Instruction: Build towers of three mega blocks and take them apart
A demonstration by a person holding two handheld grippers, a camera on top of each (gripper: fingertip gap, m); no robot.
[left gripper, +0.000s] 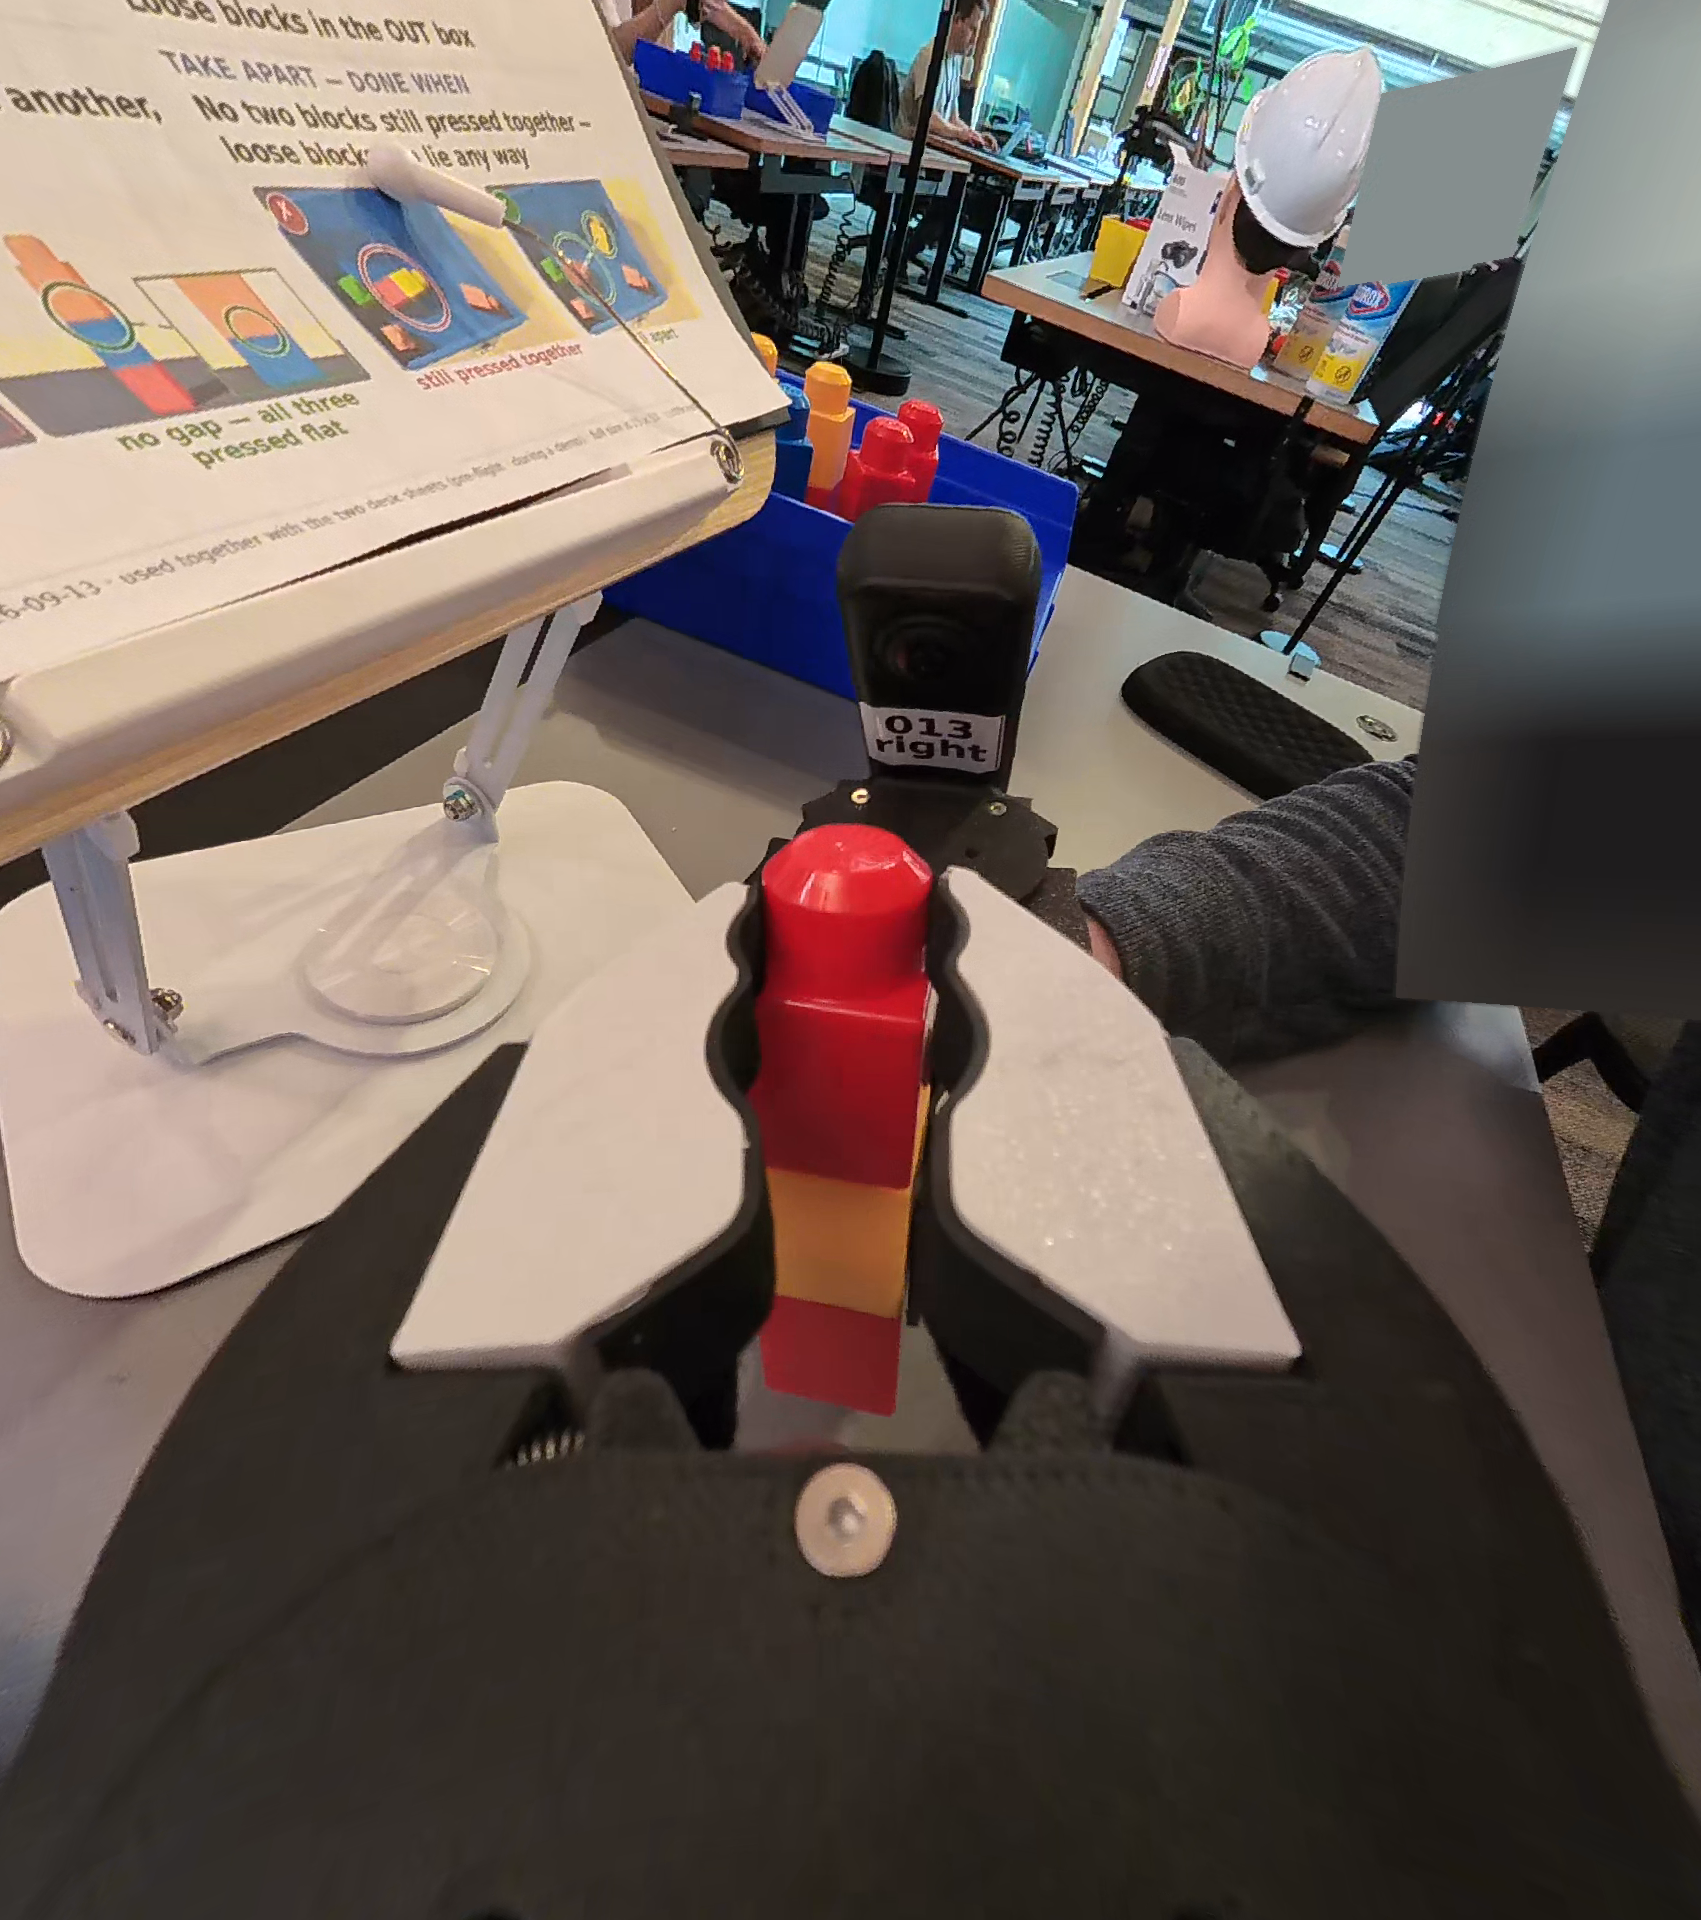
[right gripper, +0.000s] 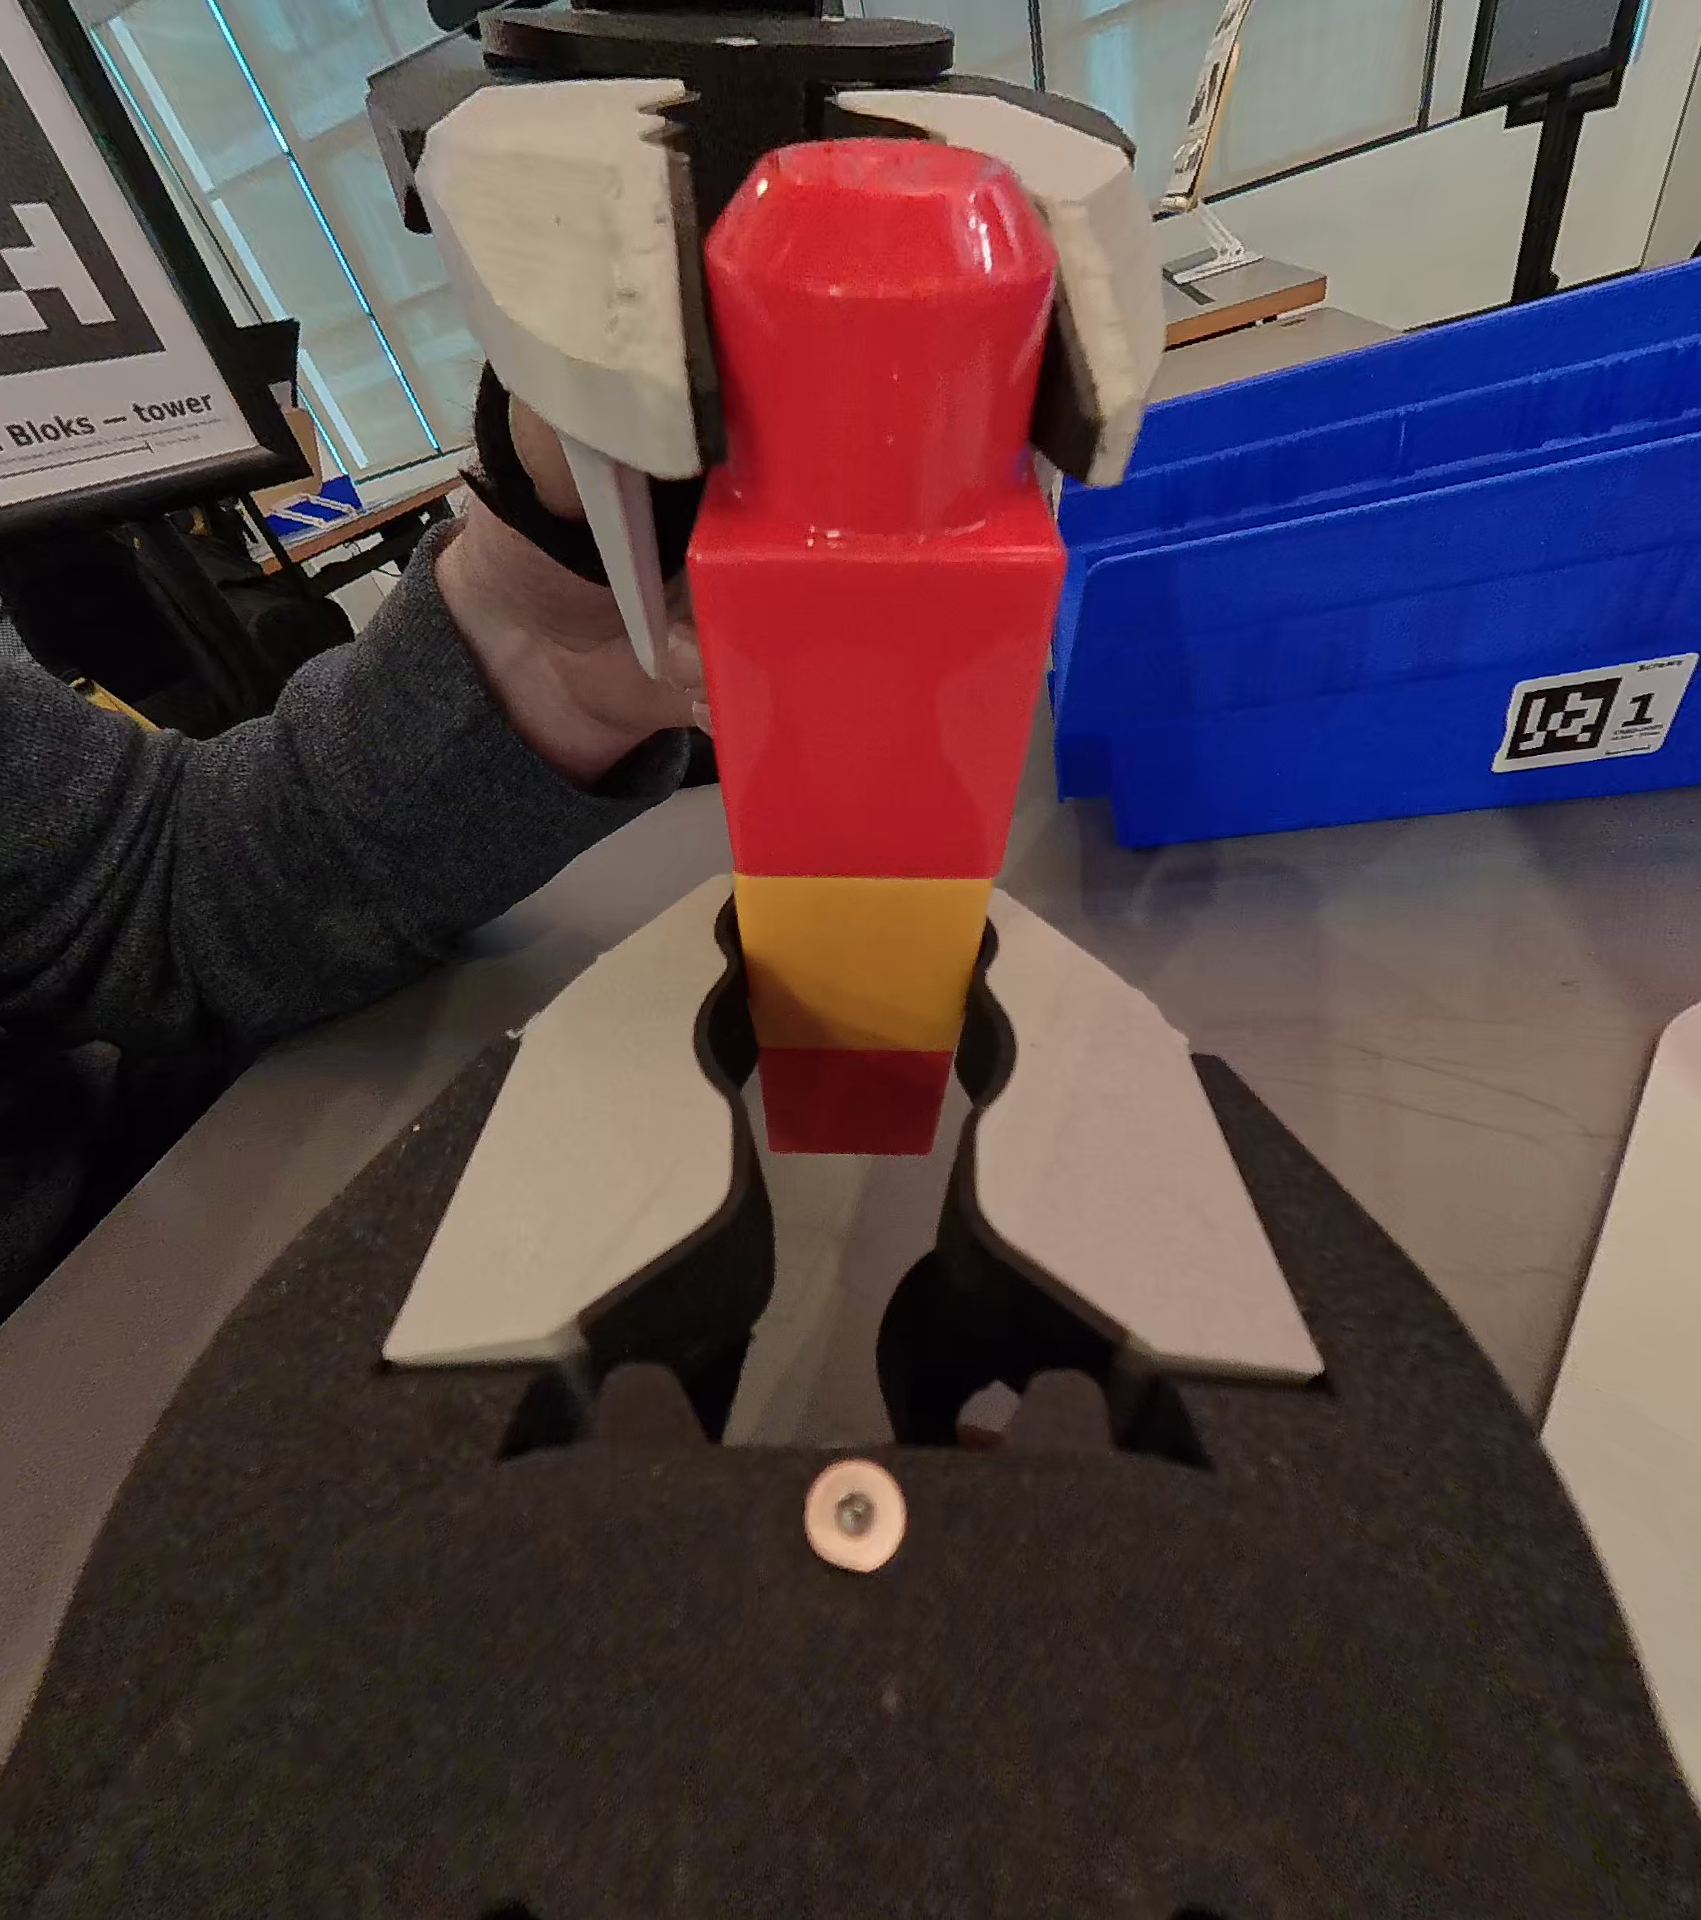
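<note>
A tower of three mega blocks (left gripper: 841, 1122) is held between both grippers above the grey table (left gripper: 15, 1455). It is a red block with a round stud, a yellow block (right gripper: 856, 956) and a red block (right gripper: 851, 1101). My left gripper (left gripper: 846, 935) is shut on the red stud-end block (left gripper: 846, 1039). My right gripper (right gripper: 861, 935) is shut on the yellow block. In the right wrist view the left gripper (right gripper: 877, 343) clamps the red stud from the far side. In the left wrist view only the right gripper's camera body (left gripper: 939, 623) shows behind the tower.
A blue bin (left gripper: 752, 592) with orange and red blocks (left gripper: 887, 457) stands behind, also in the right wrist view (right gripper: 1448, 623). An instruction sheet on a stand (left gripper: 306, 312) with a white base (left gripper: 202, 1091) is at left. A grey sleeve (right gripper: 98, 831) lies across the table. About 9 cm separates my left fingertips from my right.
</note>
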